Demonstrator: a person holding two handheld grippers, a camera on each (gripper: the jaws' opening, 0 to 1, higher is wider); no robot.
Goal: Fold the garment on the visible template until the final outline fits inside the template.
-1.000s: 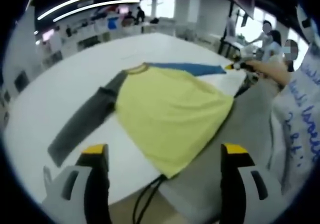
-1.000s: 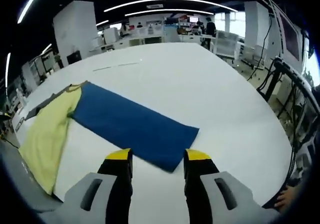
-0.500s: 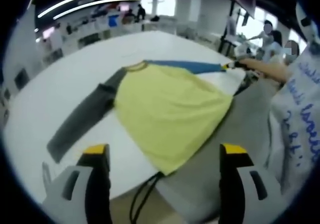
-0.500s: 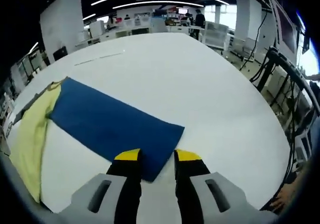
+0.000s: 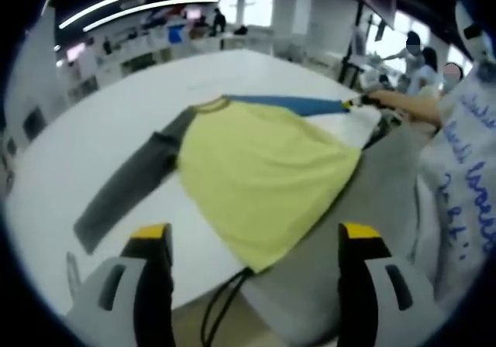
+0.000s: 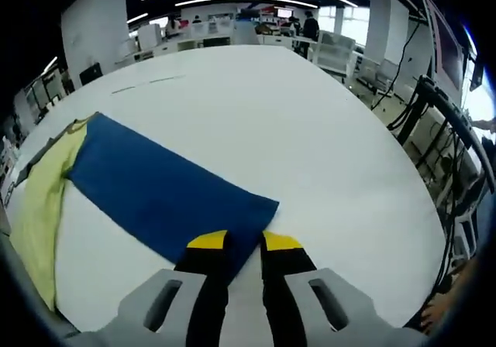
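Observation:
A long-sleeved shirt lies spread on a white table [image 5: 93,130]: yellow body [image 5: 263,176], grey sleeve [image 5: 128,188] stretched to the left, blue sleeve [image 5: 291,104] stretched to the far right. In the right gripper view the blue sleeve [image 6: 167,196] runs toward the camera, and my right gripper [image 6: 243,243] is shut on its cuff end. From the left gripper view that right gripper [image 5: 364,101] shows at the blue sleeve's tip. My left gripper [image 5: 252,235] stands wide open near the shirt's hem, holding nothing.
The shirt's hem hangs over the table's near edge, where black cables [image 5: 225,308] drop below. A person's sleeve [image 5: 465,169] and grey clothing [image 5: 380,200] are at the right. Desks and people stand far behind.
My right gripper has moved forward onto the blue sleeve's cuff and its jaws have closed on it. The left gripper has stayed put and open.

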